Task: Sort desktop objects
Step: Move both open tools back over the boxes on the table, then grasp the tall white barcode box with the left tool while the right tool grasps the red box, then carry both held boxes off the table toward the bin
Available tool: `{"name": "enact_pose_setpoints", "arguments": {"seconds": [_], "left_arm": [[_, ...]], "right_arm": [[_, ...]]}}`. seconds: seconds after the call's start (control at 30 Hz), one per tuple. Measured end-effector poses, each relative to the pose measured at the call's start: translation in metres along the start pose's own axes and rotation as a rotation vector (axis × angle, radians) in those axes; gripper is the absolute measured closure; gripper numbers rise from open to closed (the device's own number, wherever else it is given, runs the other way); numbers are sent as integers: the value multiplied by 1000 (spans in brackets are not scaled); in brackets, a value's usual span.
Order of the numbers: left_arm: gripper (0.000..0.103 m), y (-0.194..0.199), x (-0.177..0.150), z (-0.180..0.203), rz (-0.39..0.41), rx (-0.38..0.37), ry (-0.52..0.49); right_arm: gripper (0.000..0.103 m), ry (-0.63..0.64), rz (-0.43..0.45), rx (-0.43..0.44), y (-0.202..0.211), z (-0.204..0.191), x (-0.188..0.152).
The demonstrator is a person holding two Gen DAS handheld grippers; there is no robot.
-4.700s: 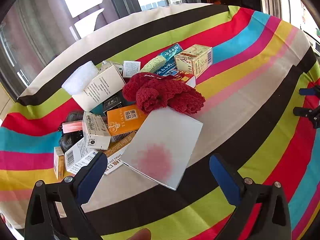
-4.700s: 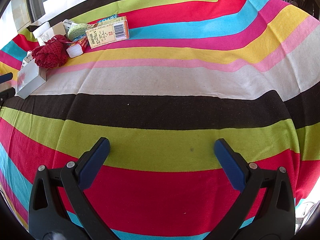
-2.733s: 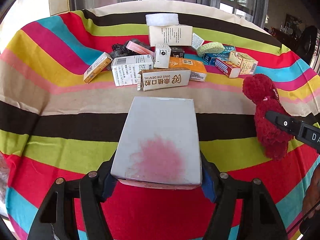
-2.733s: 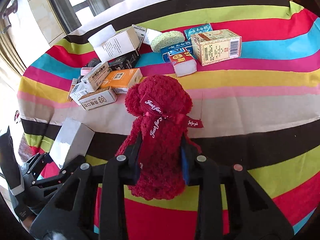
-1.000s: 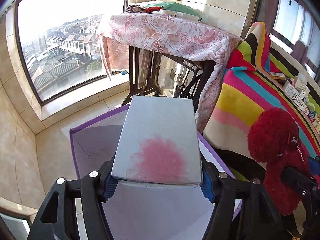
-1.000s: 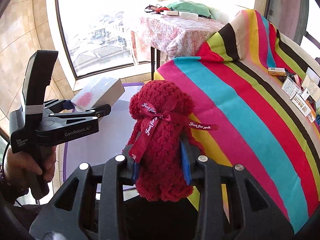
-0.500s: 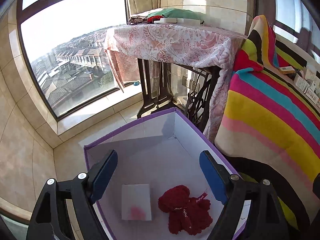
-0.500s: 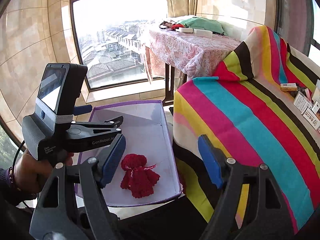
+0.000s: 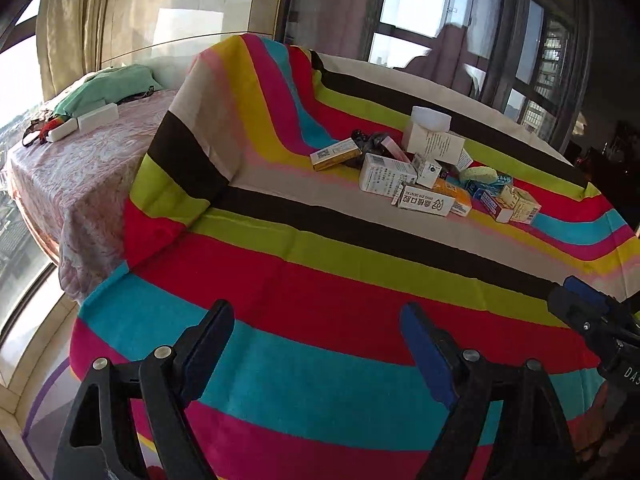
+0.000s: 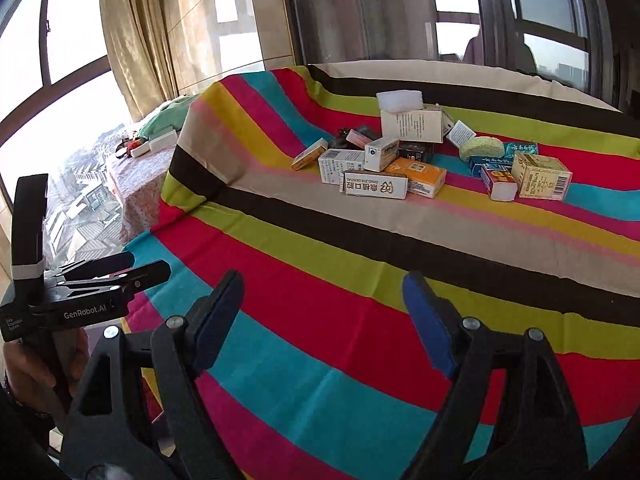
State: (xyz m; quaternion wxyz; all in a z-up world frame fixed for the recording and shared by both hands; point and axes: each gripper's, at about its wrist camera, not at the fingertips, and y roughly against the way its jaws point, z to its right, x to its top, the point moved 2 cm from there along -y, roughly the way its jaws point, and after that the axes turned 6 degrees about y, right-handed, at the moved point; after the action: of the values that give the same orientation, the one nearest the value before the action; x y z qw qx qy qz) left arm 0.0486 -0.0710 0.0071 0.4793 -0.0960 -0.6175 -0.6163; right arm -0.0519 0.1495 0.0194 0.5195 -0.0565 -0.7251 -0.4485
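Note:
Several small boxes lie in a pile at the far side of the striped table (image 9: 320, 312): a white dental box (image 9: 424, 205) (image 10: 376, 188), an orange box (image 10: 416, 174), a large white box (image 10: 412, 126) with a white sponge (image 10: 400, 101) on top, a green sponge (image 10: 482, 147), a beige box (image 10: 540, 176). My left gripper (image 9: 316, 344) is open and empty above the near table edge. My right gripper (image 10: 324, 308) is open and empty beside it. The left gripper also shows in the right wrist view (image 10: 108, 276).
A second table with a pink floral cloth (image 9: 60, 176) stands to the left, with white items and green fabric on it. Windows and curtains lie beyond. A purple bin rim (image 9: 44, 396) shows on the floor at lower left.
Both grippers have swung up from the purple floor bin, where the grey box and red knitted toy lie, and now face the table and the pile. Both stay open and empty.

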Motion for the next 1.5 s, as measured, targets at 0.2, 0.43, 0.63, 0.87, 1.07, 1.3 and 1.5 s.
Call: {"name": "enact_pose_setpoints", "arguments": {"seconds": [0.2,0.43,0.63,0.87,1.07,1.3,1.5], "left_arm": [[17,-77,66,85,-6,-21,-125],[17,-150,105,154,1,82,-284],[28,-191,116,165,-43,76,-296],[77,-203,124,150,-82,2,-222],[77,-146,100,129,-6,-45,-204],[77,-85,37,93,-32,-67,-175],[77,-51,2,58,-59,-66,-110]], "right_arm": [[20,-165,-69,-127,-31,102,5],[20,-216,-167,-191,-93,169,26],[20,-204,-231,-204,-151,186,55],[59,-147,-244,-261,-170,184,69],[60,-195,-205,-217,-112,166,28],[60,-191,-197,-211,-49,125,-17],[60,-166,-191,-198,-25,78,-33]]}}
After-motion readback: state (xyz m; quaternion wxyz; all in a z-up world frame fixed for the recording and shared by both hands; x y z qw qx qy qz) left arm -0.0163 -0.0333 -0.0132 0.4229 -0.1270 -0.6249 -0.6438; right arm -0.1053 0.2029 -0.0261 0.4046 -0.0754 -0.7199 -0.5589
